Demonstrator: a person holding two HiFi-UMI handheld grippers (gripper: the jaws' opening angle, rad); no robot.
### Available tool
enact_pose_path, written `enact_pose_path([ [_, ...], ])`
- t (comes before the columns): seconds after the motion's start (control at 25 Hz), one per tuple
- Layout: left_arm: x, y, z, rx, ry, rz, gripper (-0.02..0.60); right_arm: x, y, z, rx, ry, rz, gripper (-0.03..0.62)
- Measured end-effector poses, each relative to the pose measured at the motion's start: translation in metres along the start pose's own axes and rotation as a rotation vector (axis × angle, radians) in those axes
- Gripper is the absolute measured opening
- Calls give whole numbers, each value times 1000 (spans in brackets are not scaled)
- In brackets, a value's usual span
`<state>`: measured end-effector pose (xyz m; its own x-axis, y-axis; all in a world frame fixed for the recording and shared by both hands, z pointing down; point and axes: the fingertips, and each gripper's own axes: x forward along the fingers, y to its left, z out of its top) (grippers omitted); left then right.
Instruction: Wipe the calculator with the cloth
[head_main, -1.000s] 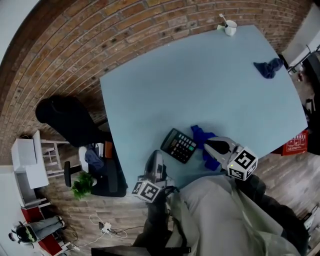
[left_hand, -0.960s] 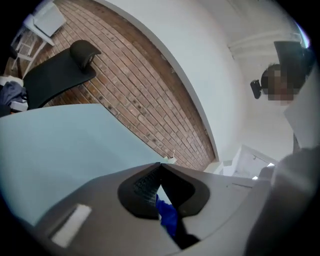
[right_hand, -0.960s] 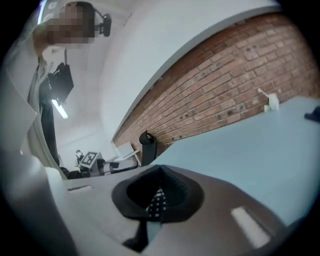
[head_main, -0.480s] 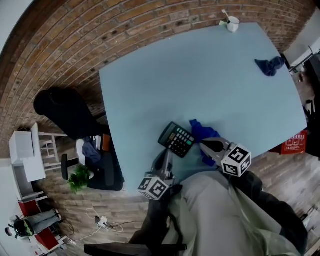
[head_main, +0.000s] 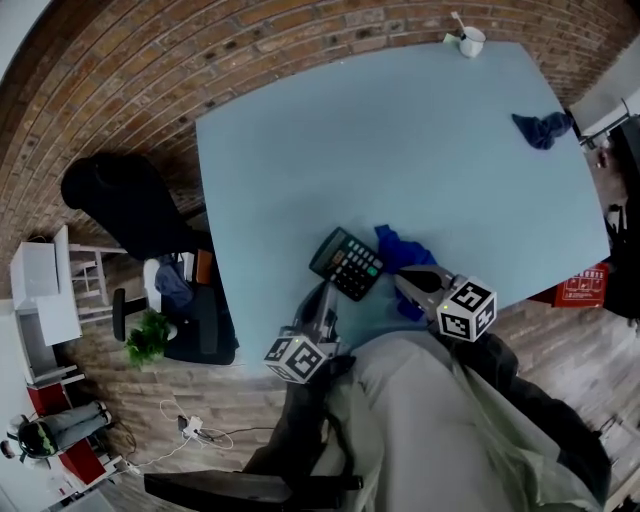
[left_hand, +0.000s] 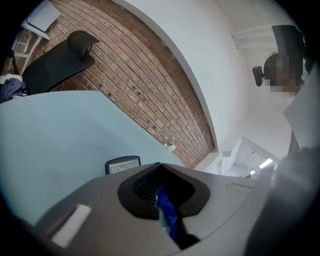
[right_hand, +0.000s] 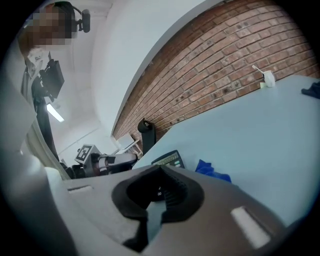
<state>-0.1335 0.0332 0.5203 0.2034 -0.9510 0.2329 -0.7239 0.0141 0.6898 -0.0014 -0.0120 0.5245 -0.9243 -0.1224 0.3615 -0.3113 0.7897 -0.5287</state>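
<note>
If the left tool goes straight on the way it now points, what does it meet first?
Most likely the calculator: it lies on the table just ahead of the left tool, a little left of centre in its view. Depth is unclear.

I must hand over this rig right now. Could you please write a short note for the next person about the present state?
Left tongs: shut, just near-left of the black desk calculator. Something blue shows in their slit; I cannot tell what.
Right tongs: shut, no cloth seen between them, at the near part of the crumpled bright blue cloth.
Calculator and cloth lie side by side near the front edge of the pale blue table.
Done: no wiping visible.
Left: grasp the cloth, wipe the calculator.
</note>
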Motion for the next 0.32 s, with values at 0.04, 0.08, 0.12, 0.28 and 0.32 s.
enact_pose_path([
  [0.04,0,0,0,1,-1,0,6,1,0,-1,2,4,2,2],
  [0.08,0,0,0,1,0,1,6,1,0,-3,4,7,4,2],
  [0.12,0,1,-1,-1,1,2,6,1,0,-5,6,11,4,2],
  [0.28,1,3,-2,-12,6,2,6,1,-1,-8,21,17,2,2],
  [0.32,1,3,-2,-15,6,3,6,2,-1,-8,23,18,1,2],
])
